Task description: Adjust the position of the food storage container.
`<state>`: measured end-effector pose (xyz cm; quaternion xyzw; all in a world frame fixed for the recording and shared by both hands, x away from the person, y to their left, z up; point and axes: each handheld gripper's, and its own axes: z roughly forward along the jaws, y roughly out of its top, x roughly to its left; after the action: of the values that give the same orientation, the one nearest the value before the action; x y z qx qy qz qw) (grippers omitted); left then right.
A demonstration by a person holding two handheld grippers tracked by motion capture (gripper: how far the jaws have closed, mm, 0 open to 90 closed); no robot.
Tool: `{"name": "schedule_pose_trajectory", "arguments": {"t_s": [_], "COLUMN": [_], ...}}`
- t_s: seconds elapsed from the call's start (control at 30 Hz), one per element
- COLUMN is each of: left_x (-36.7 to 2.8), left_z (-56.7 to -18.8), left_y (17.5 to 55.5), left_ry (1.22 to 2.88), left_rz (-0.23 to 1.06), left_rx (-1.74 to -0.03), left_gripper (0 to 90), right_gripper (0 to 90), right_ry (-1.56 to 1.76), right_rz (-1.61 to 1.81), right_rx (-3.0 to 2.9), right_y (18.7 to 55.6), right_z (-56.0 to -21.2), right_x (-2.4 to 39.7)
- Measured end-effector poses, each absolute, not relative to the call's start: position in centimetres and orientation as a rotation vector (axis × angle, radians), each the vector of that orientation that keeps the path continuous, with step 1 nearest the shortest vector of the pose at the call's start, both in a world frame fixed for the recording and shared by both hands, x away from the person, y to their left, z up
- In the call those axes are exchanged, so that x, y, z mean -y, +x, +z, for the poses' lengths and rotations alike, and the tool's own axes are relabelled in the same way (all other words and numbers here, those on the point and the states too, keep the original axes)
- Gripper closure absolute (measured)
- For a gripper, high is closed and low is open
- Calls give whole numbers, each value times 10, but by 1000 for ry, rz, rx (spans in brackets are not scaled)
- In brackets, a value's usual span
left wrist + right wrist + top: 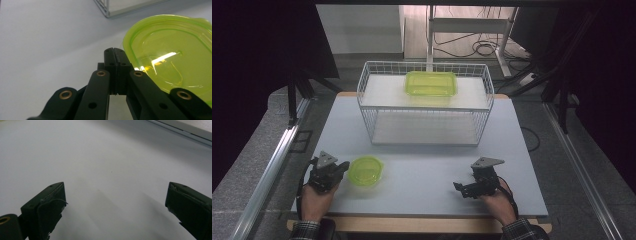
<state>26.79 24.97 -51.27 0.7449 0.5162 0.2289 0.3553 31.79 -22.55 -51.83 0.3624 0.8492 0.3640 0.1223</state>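
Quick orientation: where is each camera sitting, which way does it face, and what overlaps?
High view: above the person's side, looking forward and down at the table, wire basket, both hands.
Left gripper view: on the left gripper, jaws shut beside the round green container.
Right gripper view: on the right gripper, jaws open over table.
Shared: container, high and left.

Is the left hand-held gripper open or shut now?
Shut. In the left gripper view the left hand-held gripper has both jaws pressed together, nothing between them, just beside the rim of the green container.
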Motion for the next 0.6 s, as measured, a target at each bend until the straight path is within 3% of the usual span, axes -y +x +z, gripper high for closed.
{"name": "schedule_pose_trajectory", "arguments": {"t_s": [0.6], "left_x": [-198], "left_z": [-510], "left_y": [271], "left_ry": [1973], "left_rz": [527], "left_rx": [-1222], "left_gripper": [900], "right_gripper": [38], "right_ry": [1035], "right_rz": [1041], "right_rx": [-2508], "right_y": [318], "right_z": [-521], "right_x": [223]}}
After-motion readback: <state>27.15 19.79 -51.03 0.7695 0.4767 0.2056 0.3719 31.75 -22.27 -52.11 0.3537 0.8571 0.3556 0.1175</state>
